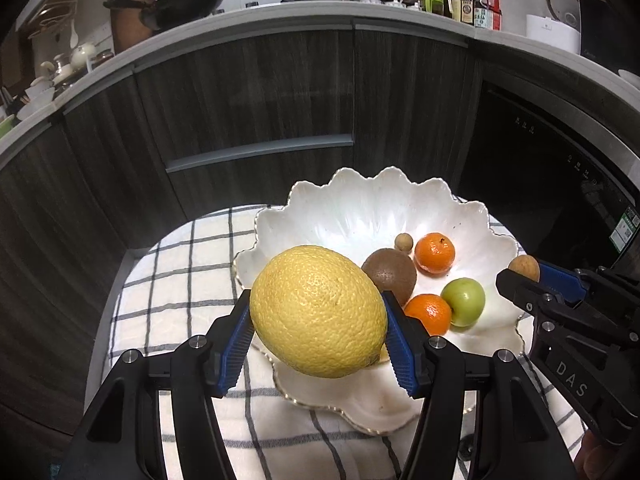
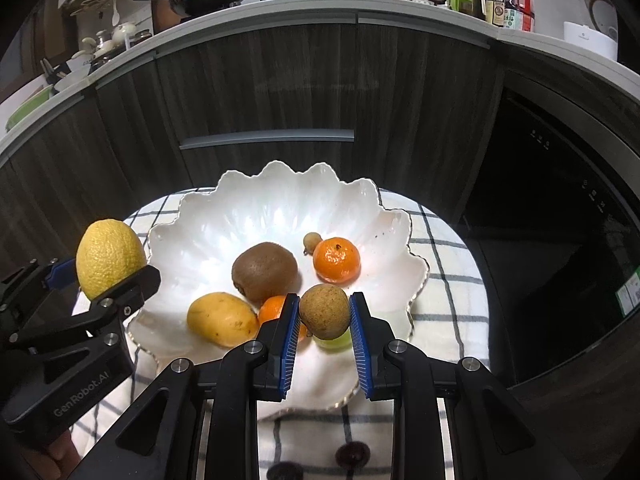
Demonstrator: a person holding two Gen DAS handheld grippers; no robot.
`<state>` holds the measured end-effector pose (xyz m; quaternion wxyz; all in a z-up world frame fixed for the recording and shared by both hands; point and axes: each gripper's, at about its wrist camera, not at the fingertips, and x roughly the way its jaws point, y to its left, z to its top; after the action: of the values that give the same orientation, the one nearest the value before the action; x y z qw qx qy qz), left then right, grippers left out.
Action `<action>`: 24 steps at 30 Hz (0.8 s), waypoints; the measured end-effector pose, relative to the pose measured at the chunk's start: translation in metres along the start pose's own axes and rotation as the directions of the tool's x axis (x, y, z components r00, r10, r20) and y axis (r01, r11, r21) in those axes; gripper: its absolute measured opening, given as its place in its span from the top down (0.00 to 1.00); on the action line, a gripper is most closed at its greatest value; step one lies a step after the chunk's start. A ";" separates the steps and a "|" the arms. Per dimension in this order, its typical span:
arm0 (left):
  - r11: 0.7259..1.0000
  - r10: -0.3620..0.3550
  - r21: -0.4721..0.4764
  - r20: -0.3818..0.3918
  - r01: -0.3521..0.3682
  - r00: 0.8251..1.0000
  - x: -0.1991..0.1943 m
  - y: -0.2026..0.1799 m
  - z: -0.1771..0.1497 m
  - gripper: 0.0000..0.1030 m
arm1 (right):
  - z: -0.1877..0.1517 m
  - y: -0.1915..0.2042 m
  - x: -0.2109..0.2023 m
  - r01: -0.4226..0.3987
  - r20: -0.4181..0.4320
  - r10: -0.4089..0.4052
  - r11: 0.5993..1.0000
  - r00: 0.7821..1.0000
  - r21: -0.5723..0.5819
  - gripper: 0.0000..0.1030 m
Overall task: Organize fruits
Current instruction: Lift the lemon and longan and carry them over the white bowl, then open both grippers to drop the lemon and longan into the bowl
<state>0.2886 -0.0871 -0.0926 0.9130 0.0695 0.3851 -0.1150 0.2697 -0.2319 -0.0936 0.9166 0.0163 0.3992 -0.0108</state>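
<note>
Over the white bowl (image 2: 400, 220) with the wavy rim, the left gripper (image 1: 318, 334) squeezes a big yellow lemon (image 1: 318, 312) between its blue pads, up in the air by the bowl's near left edge. The right gripper (image 2: 325, 334) pinches a small brown round fruit (image 2: 324, 311) tight above the bowl's near side. Down inside the bowl lie a kiwi (image 2: 264, 271), two oranges (image 2: 336, 260), a yellow fruit (image 2: 222, 319), a green fruit (image 1: 464, 301) and one more small brown fruit (image 2: 312, 239), and the bowl sits on a checked cloth (image 2: 448, 280).
</note>
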 end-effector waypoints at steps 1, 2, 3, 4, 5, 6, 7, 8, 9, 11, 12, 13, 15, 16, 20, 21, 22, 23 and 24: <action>1.000 -0.005 -0.002 -0.007 0.005 1.000 0.005 0.001 0.001 0.42 | 0.002 0.000 0.003 -0.002 -0.003 0.002 1.000 1.000 0.001 0.74; 1.000 -0.005 -0.002 -0.012 0.005 1.000 0.008 0.001 0.002 0.42 | 0.003 0.000 0.006 -0.003 -0.007 0.003 1.000 1.000 0.001 0.75; 1.000 -0.004 0.000 -0.016 0.004 1.000 0.011 0.001 0.003 0.42 | 0.004 -0.001 0.010 -0.004 -0.012 0.004 1.000 1.000 0.001 0.75; 1.000 -0.006 0.003 -0.021 0.006 1.000 0.015 0.001 0.004 0.42 | 0.006 -0.001 0.013 -0.005 -0.017 0.005 1.000 1.000 0.002 0.75; 1.000 -0.008 0.006 -0.026 0.008 1.000 0.019 0.001 0.005 0.42 | 0.007 -0.001 0.016 -0.006 -0.023 0.006 1.000 1.000 0.002 0.75; 1.000 -0.008 0.010 -0.031 0.009 0.999 0.023 0.001 0.006 0.42 | 0.008 -0.001 0.019 -0.008 -0.027 0.008 1.000 1.000 0.004 0.75; 1.000 -0.008 0.014 -0.036 0.009 0.999 0.026 0.001 0.007 0.42 | 0.009 -0.001 0.022 -0.008 -0.031 0.008 1.000 0.999 0.006 0.75; 1.000 -0.009 0.016 -0.039 0.010 0.999 0.028 0.001 0.008 0.42 | 0.010 -0.001 0.025 -0.008 -0.034 0.008 1.000 0.999 0.005 0.74; 1.000 -0.011 0.018 -0.044 0.012 0.999 0.031 0.000 0.009 0.42 | 0.011 -0.001 0.027 -0.008 -0.037 0.008 1.000 0.999 0.005 0.74; 1.000 -0.016 0.019 -0.052 0.017 0.999 0.035 0.000 0.009 0.42 | 0.012 -0.001 0.031 -0.010 -0.043 0.011 1.000 0.999 0.005 0.75; 1.000 -0.016 0.021 -0.058 0.018 0.998 0.037 0.000 0.009 0.42 | 0.012 -0.001 0.033 -0.010 -0.045 0.011 1.000 0.999 0.004 0.75; 1.000 -0.015 0.022 -0.062 0.017 0.998 0.038 0.000 0.009 0.42 | 0.013 -0.001 0.034 -0.011 -0.047 0.011 1.000 0.999 0.002 0.74; 1.000 -0.015 0.020 -0.071 0.016 0.997 0.041 0.001 0.008 0.42 | 0.012 -0.001 0.036 -0.011 -0.053 0.011 1.000 0.999 0.000 0.74; 1.000 -0.017 0.017 -0.078 0.018 0.997 0.043 0.001 0.007 0.42 | 0.013 -0.001 0.037 -0.011 -0.054 0.011 1.000 0.998 0.000 0.74; 1.000 -0.011 0.015 -0.098 0.012 0.995 0.048 0.000 0.006 0.41 | 0.014 -0.002 0.037 -0.009 -0.054 0.009 1.000 0.999 -0.001 0.74; 1.000 -0.003 0.017 -0.103 0.004 0.995 0.048 0.000 0.005 0.41 | 0.014 -0.001 0.036 -0.006 -0.054 0.006 1.000 0.998 -0.003 0.73; 1.000 0.006 0.020 -0.104 -0.004 0.995 0.048 0.000 0.005 0.41 | 0.015 -0.001 0.036 -0.004 -0.054 0.003 1.000 0.999 -0.007 0.72; 1.000 0.017 0.026 -0.093 -0.015 0.996 0.046 0.000 0.005 0.33 | 0.015 -0.001 0.035 0.000 -0.053 -0.001 1.000 0.999 -0.012 0.68; 0.998 0.042 0.039 -0.070 -0.039 0.997 0.042 -0.001 0.006 0.26 | 0.015 0.000 0.034 0.005 -0.050 -0.006 1.000 0.999 -0.016 0.58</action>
<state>0.3206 -0.0962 -0.1191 0.8996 0.0983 0.4134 -0.1011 0.3039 -0.2328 -0.1088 0.9064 0.0083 0.4221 -0.0096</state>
